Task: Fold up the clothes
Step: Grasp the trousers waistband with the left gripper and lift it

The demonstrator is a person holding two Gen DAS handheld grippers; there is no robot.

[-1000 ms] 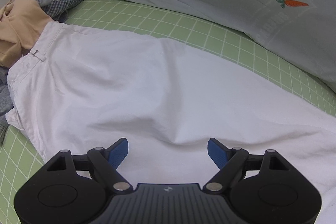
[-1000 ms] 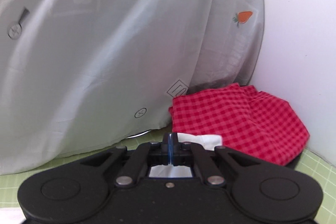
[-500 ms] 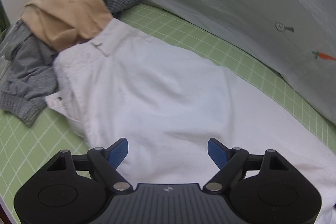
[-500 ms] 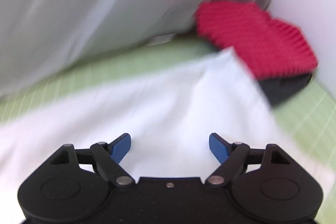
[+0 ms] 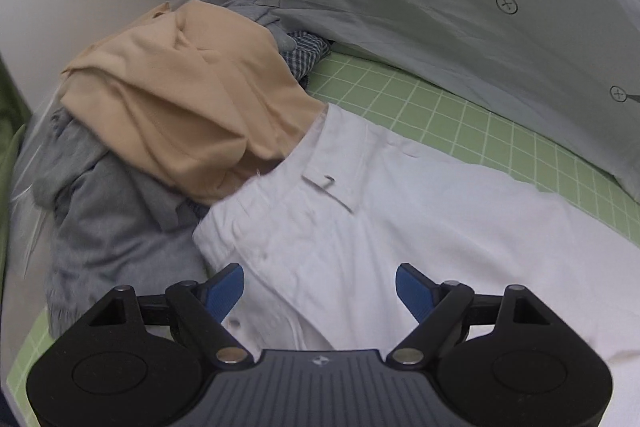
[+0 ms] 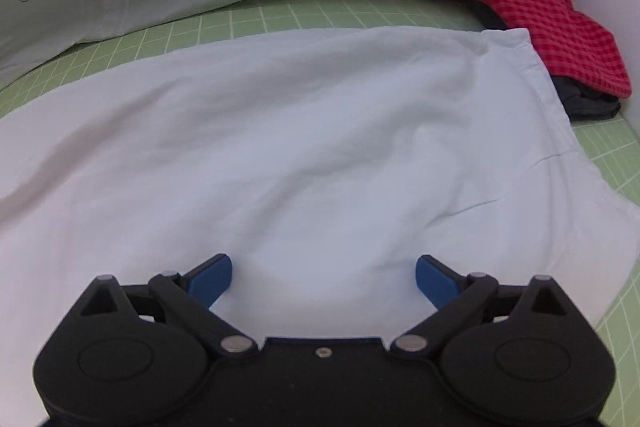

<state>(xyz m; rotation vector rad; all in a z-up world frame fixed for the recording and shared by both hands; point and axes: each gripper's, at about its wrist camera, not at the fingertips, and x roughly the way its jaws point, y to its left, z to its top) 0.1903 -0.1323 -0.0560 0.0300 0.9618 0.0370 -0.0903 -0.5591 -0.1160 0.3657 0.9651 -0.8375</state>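
White trousers (image 5: 400,227) on green mat (image 5: 460,115), tan garment (image 5: 180,107) overlapping waistband, left gripper (image 5: 319,283) wide, right gripper (image 6: 323,277) opening, empty

Soft even light, slight motion blur, fisheye-curved edges.

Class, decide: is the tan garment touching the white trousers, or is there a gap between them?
Touching. The left wrist view shows the tan garment lying over the waistband end of the white trousers, with no green mat visible between them.
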